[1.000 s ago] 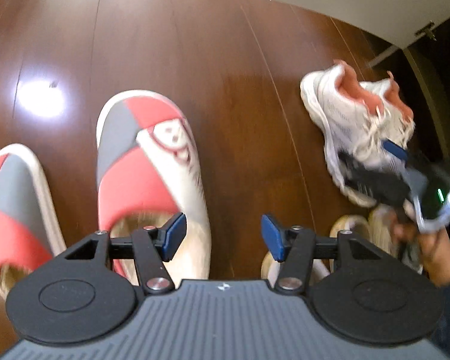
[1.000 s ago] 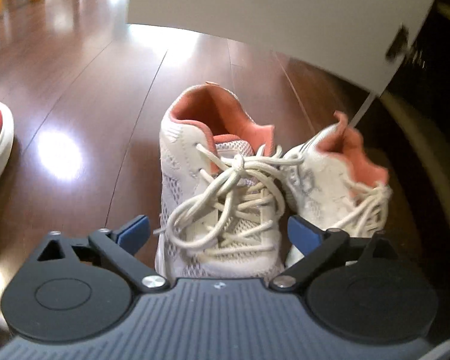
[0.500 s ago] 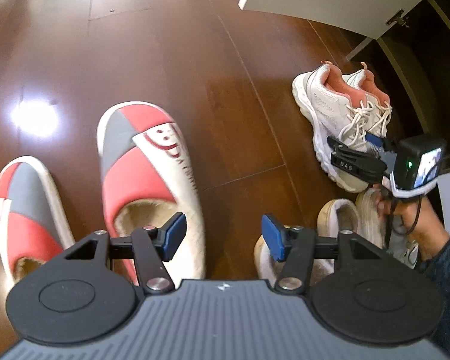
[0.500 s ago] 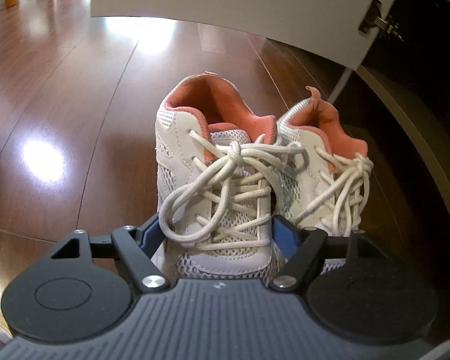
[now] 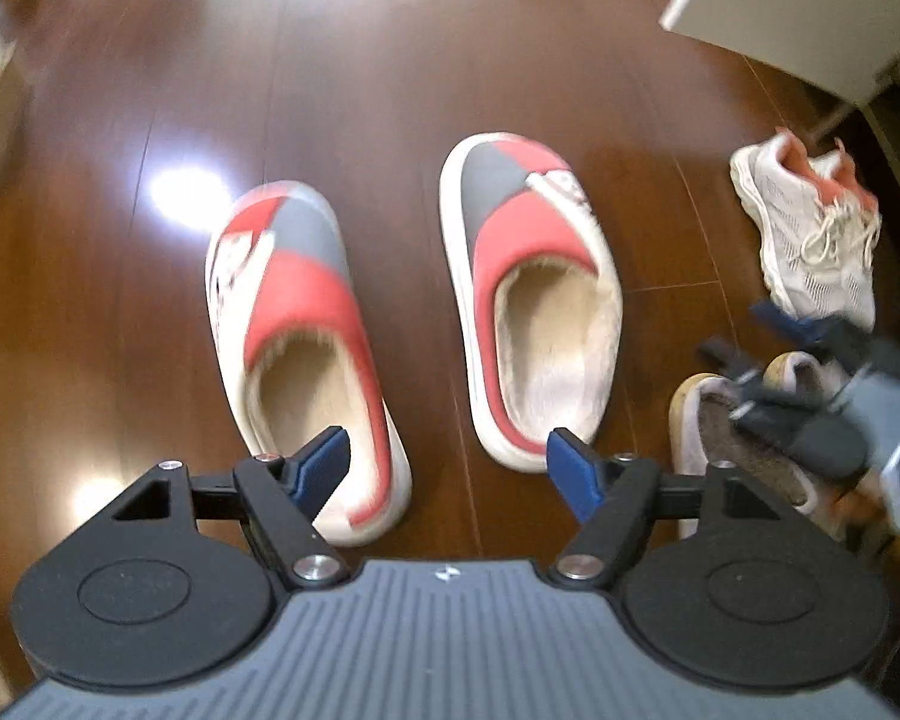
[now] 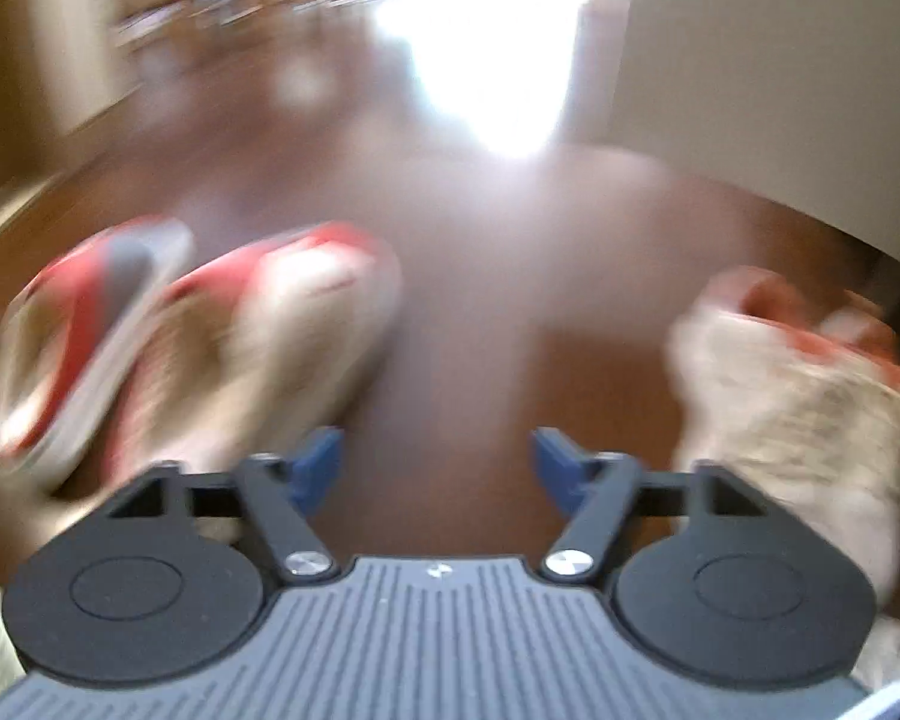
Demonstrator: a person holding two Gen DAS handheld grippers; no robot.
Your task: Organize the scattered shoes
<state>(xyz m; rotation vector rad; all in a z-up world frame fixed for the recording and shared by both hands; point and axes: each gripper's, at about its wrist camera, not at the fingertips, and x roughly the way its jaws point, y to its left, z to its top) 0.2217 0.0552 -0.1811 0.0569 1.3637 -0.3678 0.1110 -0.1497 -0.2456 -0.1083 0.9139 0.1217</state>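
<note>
Slippers [image 5: 414,312] beyond opening left tongs [image 5: 447,468], nothing between

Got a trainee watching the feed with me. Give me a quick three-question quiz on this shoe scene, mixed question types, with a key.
1. True or false: the left gripper has a slipper clamped between its pads.
2. Which footwear lies nearest the white door? A) red and grey slippers B) white sneakers C) beige slippers
3. Fill in: the red and grey slippers have their toes pointing ____ from the left gripper.

Key: 1 false, its jaws are opening over bare floor; 2 B; 3 away.
</note>
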